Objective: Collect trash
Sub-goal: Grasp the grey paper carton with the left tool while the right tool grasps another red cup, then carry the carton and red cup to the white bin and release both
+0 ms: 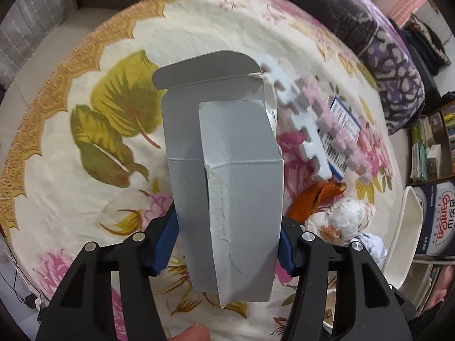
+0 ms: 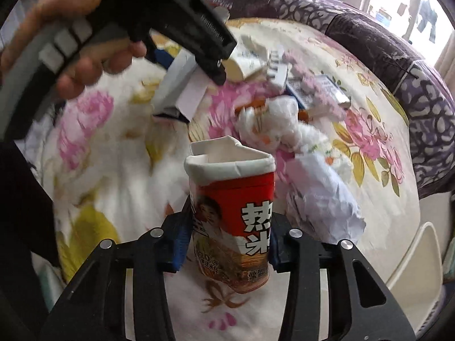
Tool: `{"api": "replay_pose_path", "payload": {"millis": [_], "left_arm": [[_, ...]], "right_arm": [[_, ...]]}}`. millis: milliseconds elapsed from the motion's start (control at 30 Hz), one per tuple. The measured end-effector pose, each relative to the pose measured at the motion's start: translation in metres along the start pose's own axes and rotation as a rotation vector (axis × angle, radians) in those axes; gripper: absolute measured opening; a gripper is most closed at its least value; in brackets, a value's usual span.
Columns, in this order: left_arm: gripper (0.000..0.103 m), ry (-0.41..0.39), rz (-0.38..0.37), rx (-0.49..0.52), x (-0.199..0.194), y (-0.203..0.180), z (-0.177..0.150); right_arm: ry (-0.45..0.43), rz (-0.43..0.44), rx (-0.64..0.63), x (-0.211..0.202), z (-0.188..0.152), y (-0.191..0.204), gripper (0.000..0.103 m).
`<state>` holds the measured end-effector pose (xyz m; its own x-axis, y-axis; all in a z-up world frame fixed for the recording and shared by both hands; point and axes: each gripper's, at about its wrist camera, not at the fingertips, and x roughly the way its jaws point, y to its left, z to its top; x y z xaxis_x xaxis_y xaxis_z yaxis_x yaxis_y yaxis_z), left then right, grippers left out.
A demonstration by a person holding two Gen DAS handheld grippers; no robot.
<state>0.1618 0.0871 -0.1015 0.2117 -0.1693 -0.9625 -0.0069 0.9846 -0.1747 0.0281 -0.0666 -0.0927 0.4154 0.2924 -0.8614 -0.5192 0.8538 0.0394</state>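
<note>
Premises are presenting as a home bedroom. A floral bedspread [image 1: 85, 199] is covering a bed, with a purple patterned quilt [image 1: 398, 65] lying rolled along its far side. Cardboard boxes [image 1: 435, 218] holding household items are sitting beside the bed. Daylight is entering through a window [image 2: 398, 2].

Bright window glare, motion blur, fisheye warp
</note>
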Motion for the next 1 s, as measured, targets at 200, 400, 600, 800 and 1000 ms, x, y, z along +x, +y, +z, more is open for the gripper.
{"api": "replay_pose_path", "payload": {"millis": [200,400,600,800,1000], "left_arm": [[0.058,-0.116,0.003,0.001,-0.025,-0.01,0.003],[0.058,-0.26,0.032,-0.01,-0.05,-0.019,0.001],[0.058,-0.419,0.104,0.017,-0.069,-0.038,-0.007],[0.058,-0.545,0.173,0.053,-0.081,-0.059,-0.021],[0.058,-0.572,0.191,0.096,-0.08,-0.08,-0.031]], "right_arm": [[-0.118,-0.002,0.122,-0.022,0.015,-0.013,0.041],[-0.225,-0.079,0.237,-0.042,0.024,-0.03,0.041],[-0.287,-0.187,0.345,-0.053,0.023,-0.049,0.041],[-0.337,-0.274,0.474,-0.062,0.02,-0.073,0.041],[-0.362,-0.336,0.569,-0.071,0.012,-0.093,0.041]]}}
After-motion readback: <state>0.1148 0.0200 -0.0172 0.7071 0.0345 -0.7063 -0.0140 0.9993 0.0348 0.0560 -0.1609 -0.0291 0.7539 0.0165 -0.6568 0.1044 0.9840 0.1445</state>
